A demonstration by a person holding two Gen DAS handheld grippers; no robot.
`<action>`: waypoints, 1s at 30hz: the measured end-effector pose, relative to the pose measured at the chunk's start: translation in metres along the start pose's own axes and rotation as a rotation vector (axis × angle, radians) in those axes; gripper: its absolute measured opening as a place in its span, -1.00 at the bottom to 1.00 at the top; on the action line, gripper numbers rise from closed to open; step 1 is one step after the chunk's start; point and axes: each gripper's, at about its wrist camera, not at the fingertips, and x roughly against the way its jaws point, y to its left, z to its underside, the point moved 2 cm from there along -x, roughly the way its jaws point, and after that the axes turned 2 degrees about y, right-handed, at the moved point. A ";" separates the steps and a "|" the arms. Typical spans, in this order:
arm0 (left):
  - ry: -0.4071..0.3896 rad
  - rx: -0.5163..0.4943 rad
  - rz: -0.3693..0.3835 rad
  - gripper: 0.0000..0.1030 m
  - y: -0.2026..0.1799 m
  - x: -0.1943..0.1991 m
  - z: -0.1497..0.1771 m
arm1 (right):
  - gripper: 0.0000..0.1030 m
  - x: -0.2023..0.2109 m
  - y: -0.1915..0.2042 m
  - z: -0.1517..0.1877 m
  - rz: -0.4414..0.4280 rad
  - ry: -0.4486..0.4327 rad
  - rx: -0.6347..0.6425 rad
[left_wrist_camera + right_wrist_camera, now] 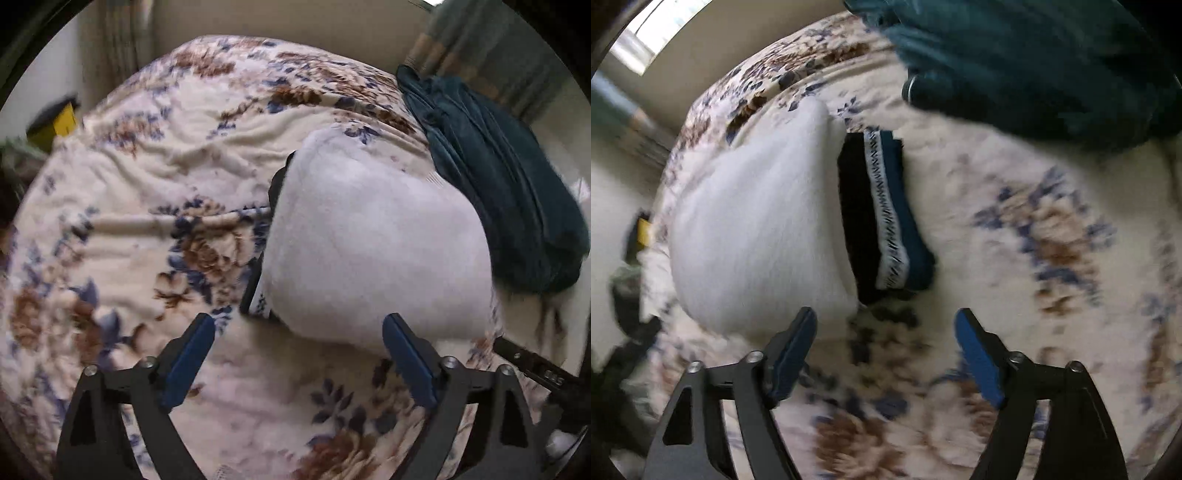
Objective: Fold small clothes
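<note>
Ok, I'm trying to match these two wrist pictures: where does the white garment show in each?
Left wrist: the white garment fills centre-right, just beyond the open left claw.
Right wrist: the white garment lies left of centre, ahead of the open right claw.
Shared landmark: the dark garment with a patterned white band, peeking out along the white one's left edge in the left view.

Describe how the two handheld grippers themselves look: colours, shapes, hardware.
The left gripper and the right gripper look alike: black angular frames with triangular cut-outs, each carrying two flat fingers faced with blue pads, such as the left gripper's pad and the right gripper's pad. Silver bolt heads mark the finger pivots. No cables, sleeves or markings show on them.
</note>
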 end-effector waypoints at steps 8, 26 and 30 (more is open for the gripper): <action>-0.069 -0.185 -0.060 0.82 -0.049 0.100 0.023 | 1.00 0.125 0.017 0.045 0.135 -0.169 0.075; -0.276 -0.160 -0.080 0.82 -0.079 0.358 0.111 | 1.00 0.440 0.022 0.184 0.077 -0.475 0.144; -0.312 -0.152 -0.093 0.82 -0.081 0.400 0.134 | 1.00 0.483 0.018 0.217 0.051 -0.505 0.158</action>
